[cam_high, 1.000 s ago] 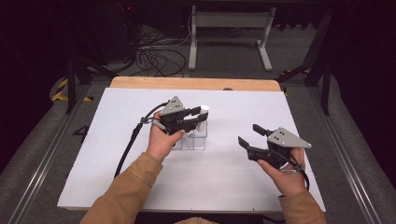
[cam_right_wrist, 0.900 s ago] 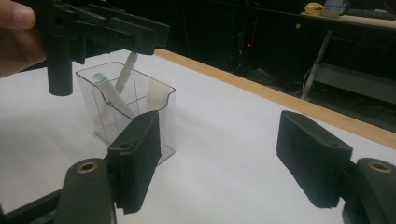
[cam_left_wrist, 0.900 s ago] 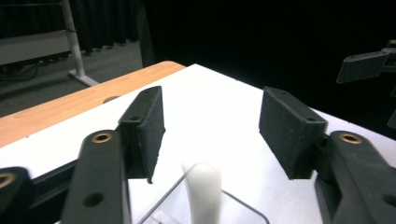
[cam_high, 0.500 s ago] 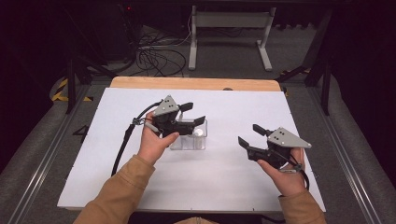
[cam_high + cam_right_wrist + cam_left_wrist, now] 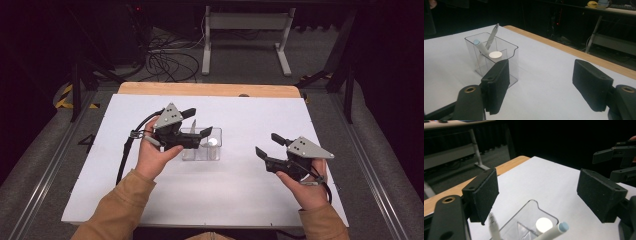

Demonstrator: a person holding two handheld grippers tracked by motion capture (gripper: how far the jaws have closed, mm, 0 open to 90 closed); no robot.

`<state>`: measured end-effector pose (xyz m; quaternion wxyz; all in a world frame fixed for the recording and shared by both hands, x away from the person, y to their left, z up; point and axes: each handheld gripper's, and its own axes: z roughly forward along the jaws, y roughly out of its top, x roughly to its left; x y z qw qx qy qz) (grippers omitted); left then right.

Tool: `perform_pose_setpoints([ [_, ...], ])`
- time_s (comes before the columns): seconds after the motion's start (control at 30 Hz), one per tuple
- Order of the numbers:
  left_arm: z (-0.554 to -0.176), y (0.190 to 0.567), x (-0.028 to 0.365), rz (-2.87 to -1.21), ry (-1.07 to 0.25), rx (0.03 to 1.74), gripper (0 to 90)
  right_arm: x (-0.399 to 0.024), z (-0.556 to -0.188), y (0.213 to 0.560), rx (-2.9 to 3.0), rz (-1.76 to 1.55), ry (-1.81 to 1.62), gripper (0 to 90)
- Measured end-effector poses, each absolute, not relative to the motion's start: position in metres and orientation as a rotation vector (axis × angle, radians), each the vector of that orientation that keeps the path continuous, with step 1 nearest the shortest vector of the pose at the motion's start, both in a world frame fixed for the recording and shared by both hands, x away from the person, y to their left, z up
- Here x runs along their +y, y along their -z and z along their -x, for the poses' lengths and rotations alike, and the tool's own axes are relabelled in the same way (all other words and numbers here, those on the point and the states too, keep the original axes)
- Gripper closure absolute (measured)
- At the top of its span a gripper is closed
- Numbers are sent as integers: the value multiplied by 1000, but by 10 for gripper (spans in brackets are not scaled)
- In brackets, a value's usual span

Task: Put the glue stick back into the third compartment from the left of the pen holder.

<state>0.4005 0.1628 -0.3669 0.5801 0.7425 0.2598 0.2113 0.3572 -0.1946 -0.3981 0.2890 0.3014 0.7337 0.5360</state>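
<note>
Our left gripper (image 5: 200, 124) hangs just above the clear holder (image 5: 214, 151) — jaws just opened wide, nothing between them, pens (image 5: 491, 37) leaning upright below; our right gripper (image 5: 267, 145), open and empty, sits well off.

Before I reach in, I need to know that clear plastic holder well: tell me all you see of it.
The clear plastic pen holder stands upright on the white table, see-through, with inner dividers and a notched rim. Inside lean a grey pen, a white blue-capped marker and a white round-topped item. The open left gripper hovers above, not touching.
</note>
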Motion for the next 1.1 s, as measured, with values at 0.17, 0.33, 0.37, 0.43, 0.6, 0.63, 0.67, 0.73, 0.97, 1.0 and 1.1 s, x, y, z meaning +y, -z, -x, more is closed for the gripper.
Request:
perform_pose_setpoints([
  [0.17,-391,369,180,-1721,-491,644,172,-195,-357,399,1964,-795,-1429,302],
  [0.33,-382,373,192,-1727,-496,661,158,-194,-355,399,1972,-782,-1438,296],
  [0.37,-380,374,194,-1731,-500,660,155,-194,-355,399,1971,-777,-1440,296],
  [0.43,-377,375,198,-1733,-502,667,150,-194,-355,399,1973,-770,-1444,295],
  [0.6,-368,379,211,-1739,-517,689,131,-195,-353,401,1979,-766,-1448,294],
  [0.63,-366,379,214,-1740,-521,695,124,-196,-352,402,1980,-771,-1446,293],
  [0.67,-364,381,218,-1742,-524,702,119,-196,-352,403,1980,-770,-1449,292],
  [0.73,-360,384,225,-1746,-527,720,115,-198,-351,404,1980,-775,-1451,291],
  [0.97,-347,397,248,-1761,-538,777,101,-201,-350,413,2000,-789,-1447,289],
  [1.0,-346,398,250,-1761,-541,783,101,-201,-349,413,2006,-794,-1446,289],
  [1.1,-341,403,257,-1769,-546,785,97,-202,-348,415,2012,-787,-1450,287],
])
